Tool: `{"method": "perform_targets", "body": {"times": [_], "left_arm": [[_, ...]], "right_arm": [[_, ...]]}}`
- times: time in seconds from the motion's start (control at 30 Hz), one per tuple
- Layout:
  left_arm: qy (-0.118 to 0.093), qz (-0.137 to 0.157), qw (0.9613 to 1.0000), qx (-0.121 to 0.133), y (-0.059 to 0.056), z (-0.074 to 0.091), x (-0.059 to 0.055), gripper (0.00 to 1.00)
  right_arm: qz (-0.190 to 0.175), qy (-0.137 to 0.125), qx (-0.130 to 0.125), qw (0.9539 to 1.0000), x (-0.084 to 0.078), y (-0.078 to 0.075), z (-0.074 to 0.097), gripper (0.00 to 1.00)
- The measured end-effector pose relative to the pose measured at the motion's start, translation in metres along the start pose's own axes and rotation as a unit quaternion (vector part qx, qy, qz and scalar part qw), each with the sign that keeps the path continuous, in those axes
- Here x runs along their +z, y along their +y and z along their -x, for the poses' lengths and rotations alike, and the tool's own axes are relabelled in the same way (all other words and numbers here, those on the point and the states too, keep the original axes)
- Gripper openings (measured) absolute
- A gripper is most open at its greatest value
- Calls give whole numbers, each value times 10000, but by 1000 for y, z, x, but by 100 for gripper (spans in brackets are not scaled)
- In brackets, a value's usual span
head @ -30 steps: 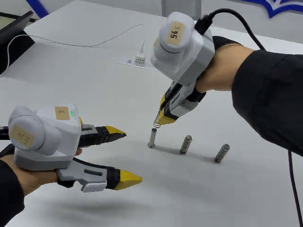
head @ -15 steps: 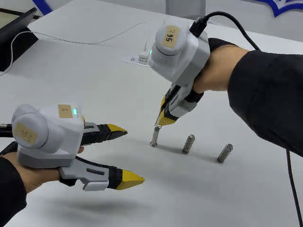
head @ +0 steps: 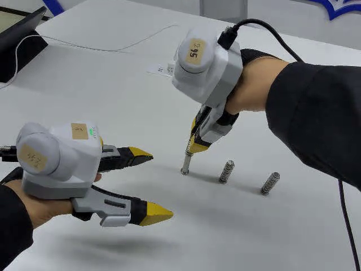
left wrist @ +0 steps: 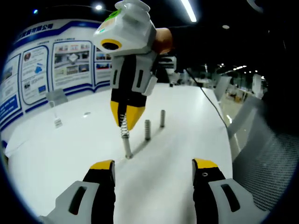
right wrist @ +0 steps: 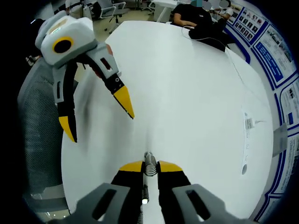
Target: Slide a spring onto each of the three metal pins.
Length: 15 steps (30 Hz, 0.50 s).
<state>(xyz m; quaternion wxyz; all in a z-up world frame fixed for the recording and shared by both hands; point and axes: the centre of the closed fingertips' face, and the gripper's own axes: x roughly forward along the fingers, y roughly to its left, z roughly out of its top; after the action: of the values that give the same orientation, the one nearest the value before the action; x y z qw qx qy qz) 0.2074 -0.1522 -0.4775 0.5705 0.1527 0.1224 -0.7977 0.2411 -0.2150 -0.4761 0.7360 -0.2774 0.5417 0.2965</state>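
Three upright metal pins stand in a row on the white table. The left pin (head: 185, 164) is mostly bare, and a spring (head: 188, 148) sits over its top. My right gripper (head: 193, 145) points down and is shut on that spring (right wrist: 149, 163). The middle pin (head: 226, 171) and the right pin (head: 270, 183) each wear a spring. My left gripper (head: 148, 183) hovers open at the lower left, its yellow tips aimed toward the pins. In the left gripper view the right gripper (left wrist: 126, 115) holds the spring (left wrist: 124, 127) over the near pin (left wrist: 127, 148).
A white cable (head: 101, 48) runs across the far table to a small white connector (head: 168, 68) on a paper label. A dark screen (head: 17, 42) sits at the far left edge. A black cable (head: 265, 28) trails from the right gripper.
The right gripper has come down a little with the spring, which now sits over the top of the left pin. The left gripper has barely moved.
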Motion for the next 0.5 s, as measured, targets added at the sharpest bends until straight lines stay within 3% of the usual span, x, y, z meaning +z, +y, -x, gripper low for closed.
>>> {"method": "perform_targets", "body": {"times": [0.5], "left_arm": [[4, 8, 10000, -10, 1, -1, -1, 67]], "right_arm": [[-37, 226, 75, 9997, -6, 0, -19, 12]]}}
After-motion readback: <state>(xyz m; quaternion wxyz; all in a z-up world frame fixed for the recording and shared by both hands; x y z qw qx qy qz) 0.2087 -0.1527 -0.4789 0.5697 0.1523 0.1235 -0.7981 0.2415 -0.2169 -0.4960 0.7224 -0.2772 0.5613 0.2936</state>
